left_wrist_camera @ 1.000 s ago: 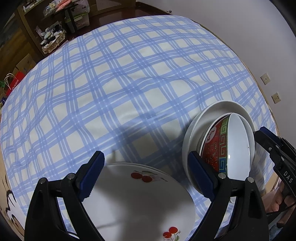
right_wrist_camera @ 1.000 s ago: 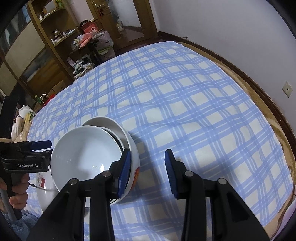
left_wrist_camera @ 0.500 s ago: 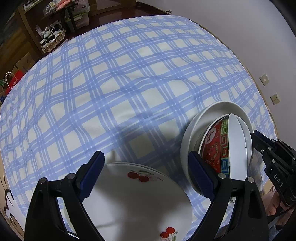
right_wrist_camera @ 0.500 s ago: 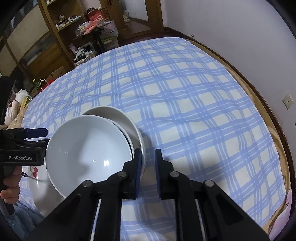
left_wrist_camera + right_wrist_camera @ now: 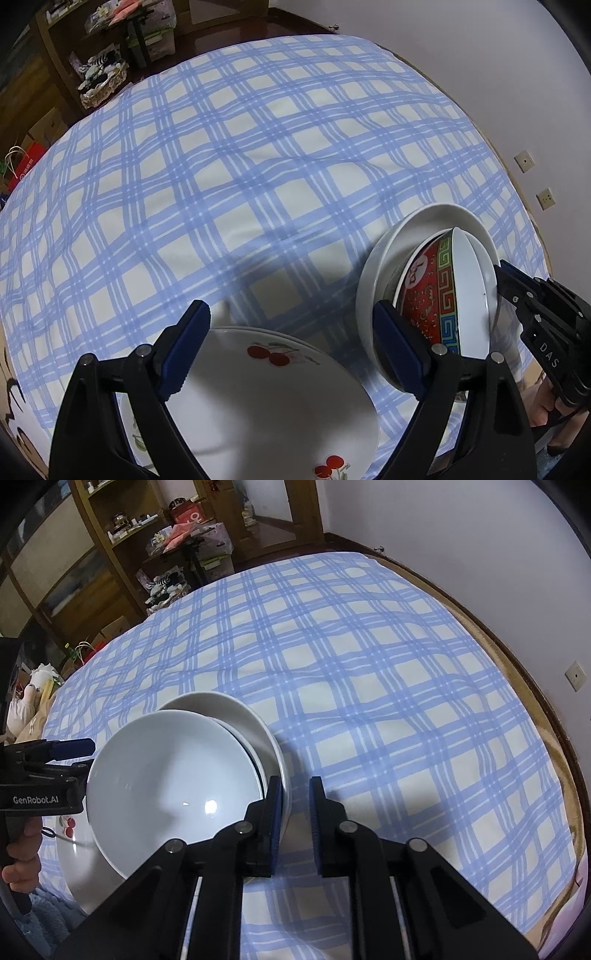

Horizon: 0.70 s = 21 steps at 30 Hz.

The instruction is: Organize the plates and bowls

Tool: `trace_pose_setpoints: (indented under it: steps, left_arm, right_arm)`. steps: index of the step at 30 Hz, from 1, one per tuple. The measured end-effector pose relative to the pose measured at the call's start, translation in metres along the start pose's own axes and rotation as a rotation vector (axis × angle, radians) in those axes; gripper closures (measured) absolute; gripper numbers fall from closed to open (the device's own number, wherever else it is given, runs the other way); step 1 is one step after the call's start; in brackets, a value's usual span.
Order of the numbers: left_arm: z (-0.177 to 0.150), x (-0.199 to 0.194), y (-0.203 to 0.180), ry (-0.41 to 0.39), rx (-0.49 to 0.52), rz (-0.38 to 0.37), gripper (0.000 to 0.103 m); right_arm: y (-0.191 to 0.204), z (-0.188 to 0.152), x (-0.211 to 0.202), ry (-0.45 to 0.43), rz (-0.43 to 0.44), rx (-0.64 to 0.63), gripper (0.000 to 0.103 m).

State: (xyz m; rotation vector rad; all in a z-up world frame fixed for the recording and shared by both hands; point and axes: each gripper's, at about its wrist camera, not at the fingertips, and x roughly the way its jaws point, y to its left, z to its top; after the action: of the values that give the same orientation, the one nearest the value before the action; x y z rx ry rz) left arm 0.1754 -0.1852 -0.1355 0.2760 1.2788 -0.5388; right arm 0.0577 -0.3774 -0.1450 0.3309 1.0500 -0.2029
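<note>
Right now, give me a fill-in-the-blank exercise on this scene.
The plate below the left gripper is painted with ___.
The red patterned bowl is nested in a larger bowl coloured ___.
The left gripper's jaws stand ___.
Missing: cherries; white; open.

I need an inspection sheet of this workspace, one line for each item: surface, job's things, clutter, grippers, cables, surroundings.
surface: blue checked cloth, wrinkled.
job's things: red bowl leaning steeply inside white dish; cherry plate beside them.
clutter: nothing seen on the cloth.
grippers: left gripper open above the cherry plate; right gripper jaws have just been closing, now narrow at the bowls' rims, grip unclear.
cables: thin dark loop by a hand.
surroundings: wooden shelves, wall sockets.
</note>
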Motion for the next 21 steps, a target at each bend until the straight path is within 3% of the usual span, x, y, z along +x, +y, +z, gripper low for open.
trace_pose_setpoints:
  steps: [8,11,21]
  left_arm:
    - [-0.001,0.005,0.006,-0.005,-0.028,-0.049,0.018]
    - [-0.001,0.005,0.003,0.0,-0.033,-0.09,0.037]
    - [-0.005,0.013,-0.005,0.043,-0.085,-0.217,0.084]
  right_arm:
    - [-0.002,-0.001,0.001,0.0,0.006,0.012,0.088]
    - [-0.003,0.0,0.002,0.001,0.015,0.02,0.088]
    - [0.001,-0.002,0.004,0.007,0.035,0.006,0.093]
